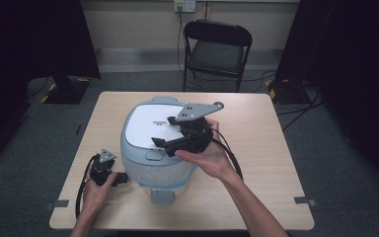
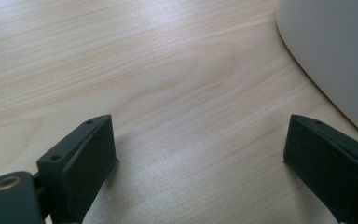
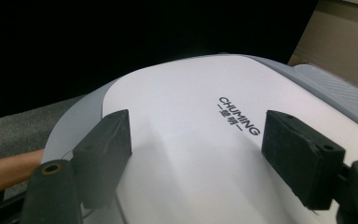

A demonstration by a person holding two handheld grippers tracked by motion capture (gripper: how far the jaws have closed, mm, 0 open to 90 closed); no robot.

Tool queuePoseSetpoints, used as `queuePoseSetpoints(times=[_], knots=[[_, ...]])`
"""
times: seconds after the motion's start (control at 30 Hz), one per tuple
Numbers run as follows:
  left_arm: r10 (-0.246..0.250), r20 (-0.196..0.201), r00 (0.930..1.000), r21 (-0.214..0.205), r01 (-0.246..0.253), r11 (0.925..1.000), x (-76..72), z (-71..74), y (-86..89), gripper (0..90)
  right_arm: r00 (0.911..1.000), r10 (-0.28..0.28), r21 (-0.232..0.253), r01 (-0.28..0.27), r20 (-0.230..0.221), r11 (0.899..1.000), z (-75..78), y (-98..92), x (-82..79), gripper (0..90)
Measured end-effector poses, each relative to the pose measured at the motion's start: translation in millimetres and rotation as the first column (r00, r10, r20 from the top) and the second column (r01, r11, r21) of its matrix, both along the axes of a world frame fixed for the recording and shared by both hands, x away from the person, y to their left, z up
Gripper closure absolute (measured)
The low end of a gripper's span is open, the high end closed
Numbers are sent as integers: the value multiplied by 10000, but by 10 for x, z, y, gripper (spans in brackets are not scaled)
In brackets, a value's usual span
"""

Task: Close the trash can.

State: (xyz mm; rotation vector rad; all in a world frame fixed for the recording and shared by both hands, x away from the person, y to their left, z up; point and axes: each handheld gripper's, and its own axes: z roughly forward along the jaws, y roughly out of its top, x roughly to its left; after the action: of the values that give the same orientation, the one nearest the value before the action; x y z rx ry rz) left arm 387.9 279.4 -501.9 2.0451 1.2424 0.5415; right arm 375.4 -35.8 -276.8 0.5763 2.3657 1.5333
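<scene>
A pale blue and white rice cooker (image 1: 153, 148) sits mid-table (image 1: 256, 163), lid down. I judge it heavy, rigid and smooth, best worked by its front latch button. My right hand-held gripper (image 1: 161, 146) hovers over the lid, jaws spread, empty. My left hand-held gripper (image 2: 200, 154) rests low beside the cooker, also spread.

rice cooker (image 1: 153, 148): pale blue-grey, white lid, black lettering | desk (image 1: 256, 148): light wood grain | chair (image 1: 217, 49): black
</scene>
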Motion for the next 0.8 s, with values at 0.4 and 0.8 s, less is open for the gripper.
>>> queuePoseSetpoints(times=[0.4,0.8], knots=[[4,0,10000,1,-4,10000,-1,0,0,84,9999,-88,-113,89,89,9999,-2,15,-80,235],[14,-1,10000,-6,-14,10000,0,0,-1,85,9996,-31,-243,38,265,9997,-28,13,-84,249]])
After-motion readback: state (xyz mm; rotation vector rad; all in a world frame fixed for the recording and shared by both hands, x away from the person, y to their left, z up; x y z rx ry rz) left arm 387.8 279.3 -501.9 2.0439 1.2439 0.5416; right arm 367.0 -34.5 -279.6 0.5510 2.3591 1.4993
